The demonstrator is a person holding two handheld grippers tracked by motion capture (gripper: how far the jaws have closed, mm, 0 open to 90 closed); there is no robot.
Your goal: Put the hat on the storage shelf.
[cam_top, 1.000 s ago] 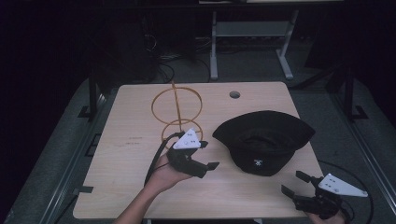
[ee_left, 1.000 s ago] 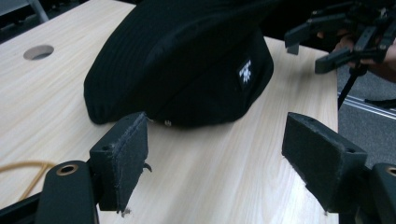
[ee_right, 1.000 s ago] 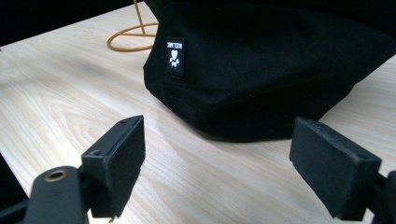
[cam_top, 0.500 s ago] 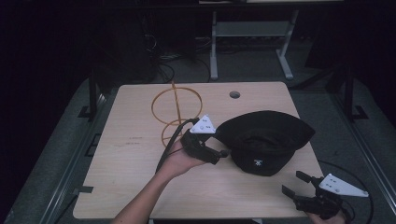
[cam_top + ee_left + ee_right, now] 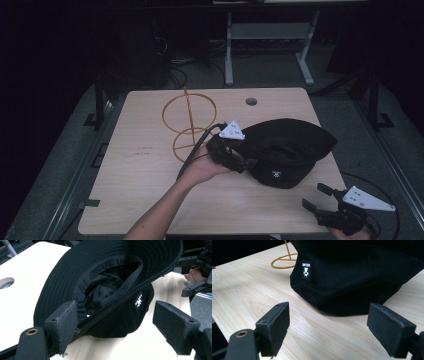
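Note:
A black bucket hat point(image 5: 287, 150) lies crown down on the wooden table point(image 5: 150, 200), its opening facing up and a small white logo tag on the crown. My left gripper point(image 5: 246, 165) is open at the hat's left side. In the left gripper view the hat point(image 5: 107, 290) has its brim edge between the jaws of the left gripper point(image 5: 120, 320), and the left pad point(image 5: 66, 322) touches that brim. My right gripper point(image 5: 314, 197) is open at the table's front right corner. In its own view the right gripper point(image 5: 332, 325) points at the hat point(image 5: 352, 272), with bare wood between.
A gold wire stand point(image 5: 189, 117) made of two rings on a post rises left of the hat, close behind my left hand. A round cable hole point(image 5: 251, 101) sits near the far edge. Dark floor, cables and a metal frame lie beyond the table.
My left gripper has moved right across the table, from beside the wire stand to the hat's brim. The right gripper has stayed at the front right corner.

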